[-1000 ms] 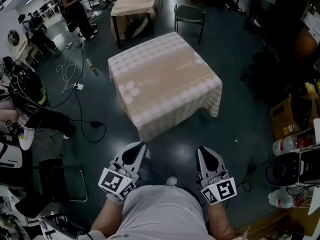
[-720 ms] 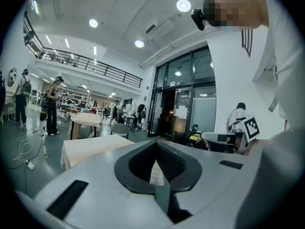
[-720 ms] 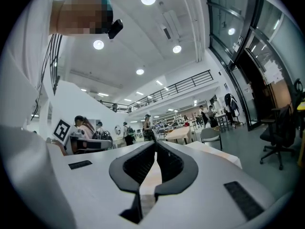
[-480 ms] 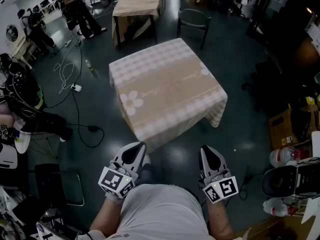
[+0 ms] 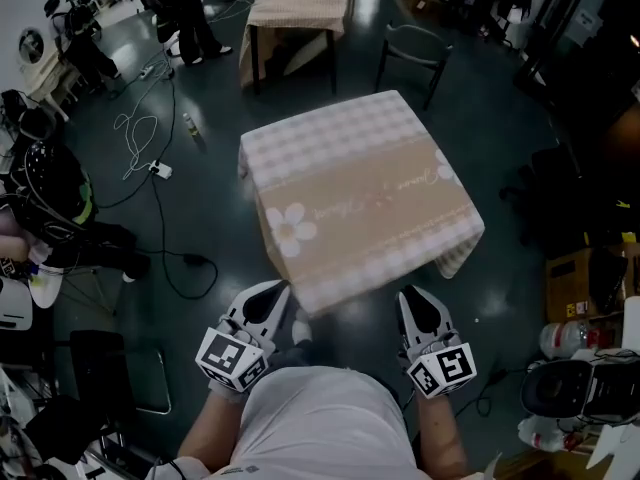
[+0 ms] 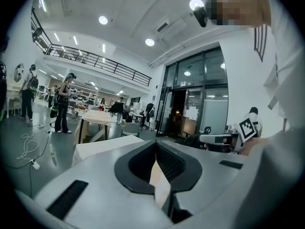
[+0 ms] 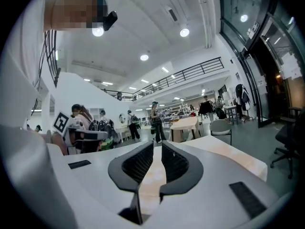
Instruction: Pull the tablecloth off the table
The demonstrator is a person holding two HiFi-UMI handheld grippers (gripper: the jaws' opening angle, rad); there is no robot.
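Observation:
A square table stands in the middle of the head view under a beige tablecloth (image 5: 360, 203) with pale checked borders and a white flower print. Both grippers are held low in front of my body, at the table's near edge. The left gripper (image 5: 274, 294) points at the near left corner of the cloth and is shut, with nothing seen between its jaws. The right gripper (image 5: 413, 298) is shut too, just short of the near hem. The left gripper (image 6: 157, 144) and the right gripper (image 7: 157, 146) look across the tablecloth (image 6: 95, 149) (image 7: 228, 156).
A second clothed table (image 5: 298, 3) and a chair (image 5: 412, 48) stand behind. Cables (image 5: 140, 133) trail over the dark floor at the left, where people (image 5: 185, 8) stand. A black chair (image 5: 110, 368) is at my left, boxes and equipment (image 5: 580, 388) at my right.
The table has come closer in the head view, and its near edge now lies between the two gripper tips. Both grippers stay shut in front of my body.

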